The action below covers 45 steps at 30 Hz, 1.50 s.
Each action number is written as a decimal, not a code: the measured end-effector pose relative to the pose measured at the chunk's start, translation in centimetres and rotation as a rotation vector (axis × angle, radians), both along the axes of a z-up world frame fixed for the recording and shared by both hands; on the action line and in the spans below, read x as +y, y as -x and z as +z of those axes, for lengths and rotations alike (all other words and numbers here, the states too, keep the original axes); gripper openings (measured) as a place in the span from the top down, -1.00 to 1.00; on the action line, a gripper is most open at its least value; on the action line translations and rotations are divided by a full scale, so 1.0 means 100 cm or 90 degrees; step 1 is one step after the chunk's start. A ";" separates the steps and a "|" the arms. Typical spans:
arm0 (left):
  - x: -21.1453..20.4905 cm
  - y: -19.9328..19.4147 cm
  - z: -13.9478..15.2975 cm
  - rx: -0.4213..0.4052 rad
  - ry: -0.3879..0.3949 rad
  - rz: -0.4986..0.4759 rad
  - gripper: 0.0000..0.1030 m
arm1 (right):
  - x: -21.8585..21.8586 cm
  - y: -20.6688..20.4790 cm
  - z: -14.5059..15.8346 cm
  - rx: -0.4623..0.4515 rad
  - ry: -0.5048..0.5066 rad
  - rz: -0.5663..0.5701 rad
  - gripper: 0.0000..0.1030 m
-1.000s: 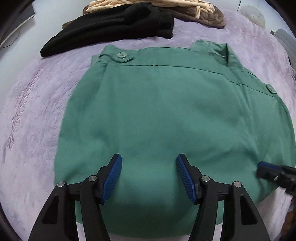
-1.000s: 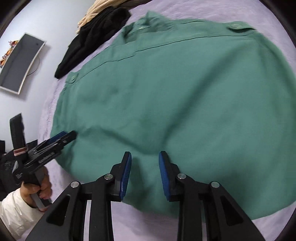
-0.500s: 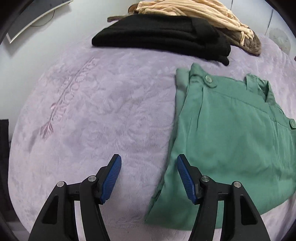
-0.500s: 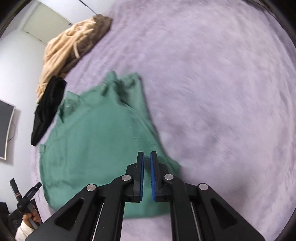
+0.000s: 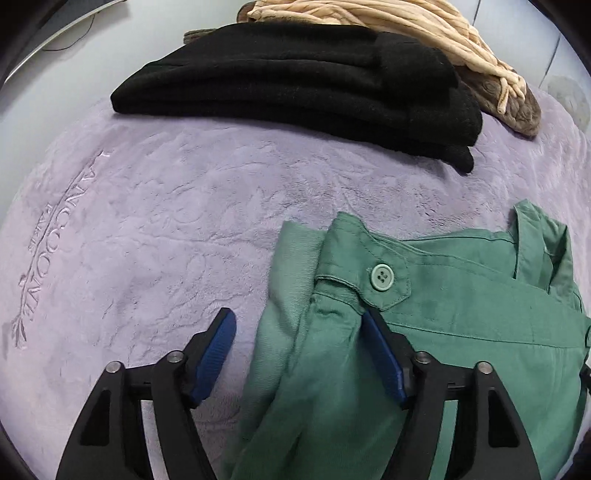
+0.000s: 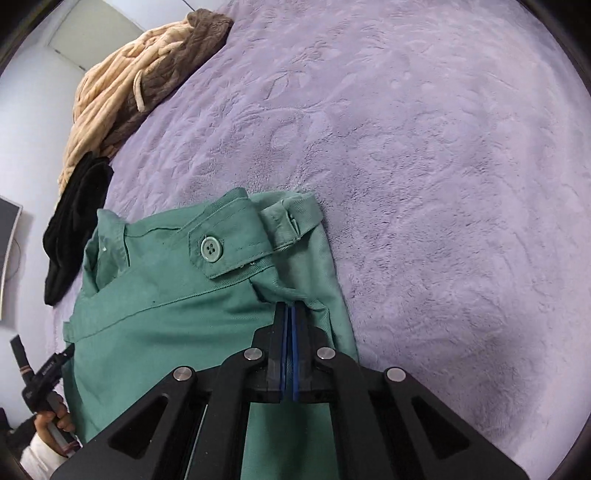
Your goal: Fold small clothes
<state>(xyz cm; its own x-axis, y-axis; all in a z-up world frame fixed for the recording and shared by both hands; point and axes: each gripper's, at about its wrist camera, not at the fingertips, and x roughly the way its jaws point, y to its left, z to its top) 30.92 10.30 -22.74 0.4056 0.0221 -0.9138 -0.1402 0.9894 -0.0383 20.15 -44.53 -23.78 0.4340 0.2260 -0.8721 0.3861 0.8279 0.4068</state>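
A green buttoned garment [image 5: 461,332] lies flat on a purple blanket [image 5: 147,221], collar end away from me. My left gripper [image 5: 299,317] hovers at its left shoulder with its jaws opening; the folded left edge lies between the fingers, and the pads do not press on it. A green button [image 5: 382,277] sits just beyond the right finger. In the right wrist view my right gripper [image 6: 290,306] is shut, its tips over a crease at the right shoulder of the garment [image 6: 166,325]. No cloth shows between its pads. The left gripper [image 6: 44,373], held in a hand, shows at the far left.
A folded black garment [image 5: 314,85] and a beige knit [image 5: 406,29] lie at the blanket's far edge. In the right wrist view they are the black garment [image 6: 74,229] and the knit [image 6: 122,92]. Bare blanket [image 6: 443,184] spreads right of the green garment. A monitor [image 6: 7,258] stands at the left.
The left gripper moved from the garment's lower middle to its left shoulder edge and widened. The right gripper moved to the right shoulder and closed fully.
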 end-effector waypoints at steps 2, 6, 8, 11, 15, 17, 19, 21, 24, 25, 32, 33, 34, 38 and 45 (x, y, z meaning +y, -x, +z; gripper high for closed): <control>0.006 0.001 0.004 0.002 0.008 -0.003 -0.56 | -0.003 0.004 0.008 0.011 0.015 -0.013 0.96; 0.017 0.011 0.028 -0.008 -0.032 -0.011 -0.56 | 0.004 0.025 0.035 -0.002 0.001 0.000 0.89; 0.019 0.028 0.042 -0.014 -0.050 -0.035 -0.55 | 0.025 0.038 0.045 -0.002 0.005 0.049 0.88; 0.017 0.064 0.056 -0.013 -0.054 -0.073 -0.56 | 0.062 0.074 0.055 0.000 0.007 0.113 0.88; 0.019 0.116 0.053 0.006 -0.046 -0.068 -0.56 | 0.094 0.114 0.037 0.042 0.025 0.145 0.89; 0.031 0.138 0.038 0.037 -0.042 -0.045 -0.56 | 0.093 0.127 0.018 0.077 0.028 0.133 0.89; 0.043 0.149 0.016 0.071 -0.035 -0.017 -0.56 | 0.084 0.139 0.012 0.079 0.010 0.104 0.90; 0.057 0.159 0.006 0.075 0.011 0.000 -0.56 | 0.076 0.146 0.017 0.084 0.007 0.080 0.90; 0.066 0.168 0.011 0.075 0.011 0.002 -0.56 | 0.070 0.155 0.023 0.099 0.009 0.067 0.90; 0.066 0.170 0.013 0.074 0.002 -0.002 -0.56 | 0.070 0.159 0.026 0.104 0.007 0.062 0.89; 0.101 0.192 0.016 0.110 -0.034 0.060 -0.56 | 0.092 0.182 0.050 0.104 -0.020 0.054 0.87; 0.103 0.195 0.019 0.109 -0.031 0.060 -0.56 | 0.098 0.185 0.052 0.105 -0.028 0.056 0.86; 0.102 0.198 0.022 0.107 -0.027 0.055 -0.56 | 0.104 0.187 0.053 0.108 -0.037 0.057 0.83; 0.090 0.209 0.033 0.104 -0.018 0.022 -0.56 | 0.131 0.195 0.057 0.114 -0.066 0.065 0.70; 0.051 0.219 0.046 0.119 0.006 -0.041 -0.56 | 0.175 0.201 0.057 0.135 -0.094 0.080 0.12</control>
